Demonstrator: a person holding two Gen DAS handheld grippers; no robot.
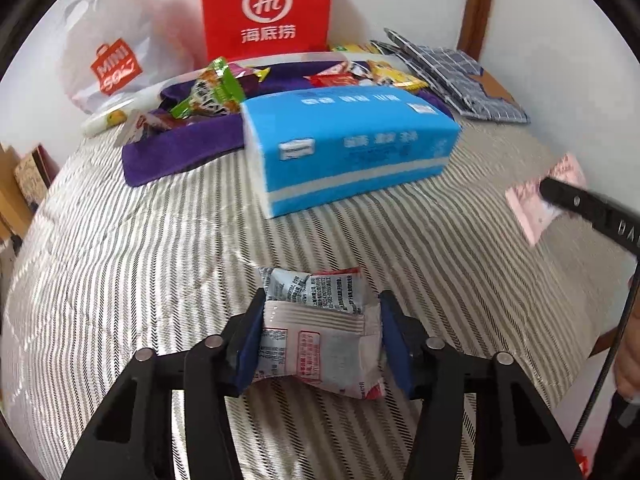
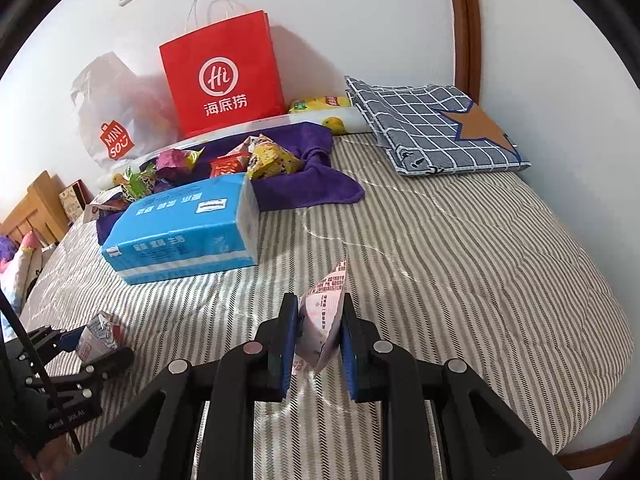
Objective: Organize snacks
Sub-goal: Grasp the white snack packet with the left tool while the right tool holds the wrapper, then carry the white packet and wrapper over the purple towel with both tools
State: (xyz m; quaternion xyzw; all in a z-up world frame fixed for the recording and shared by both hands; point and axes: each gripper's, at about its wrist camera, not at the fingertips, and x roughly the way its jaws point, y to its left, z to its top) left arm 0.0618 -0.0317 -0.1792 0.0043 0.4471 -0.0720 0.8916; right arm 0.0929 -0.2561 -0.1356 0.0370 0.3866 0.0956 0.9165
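The left gripper [image 1: 320, 332] has its blue-padded fingers [image 1: 250, 344] pressed against both sides of a crinkled white snack packet with red and black print [image 1: 316, 320], which lies on the bed's grey-and-white striped quilt [image 1: 160, 248]. In the right wrist view the same packet [image 2: 100, 338] appears low on the left, pinched at the tip of that gripper.

The right gripper [image 2: 320, 332] has its fingers [image 2: 347, 344] drawn close together, squeezing a thin white-and-pink snack sachet [image 2: 322, 320] that stands on edge between them, its upper corner sticking up past the fingertips. From the left wrist view this sachet [image 1: 536, 208] shows blurred at the right edge.

Farther back on the quilt lies a blue plastic-wrapped tissue pack [image 1: 348, 148]. Behind it, a purple towel [image 2: 320, 176] is spread out, holding a heap of colourful wrapped snacks [image 2: 264, 158]. A red paper bag with white lettering [image 2: 222, 76] stands against the wall, with a translucent white plastic shopping bag [image 1: 108, 52] to its left. A folded navy checked cloth with a tan star [image 2: 436, 120] rests near the wooden bed frame.
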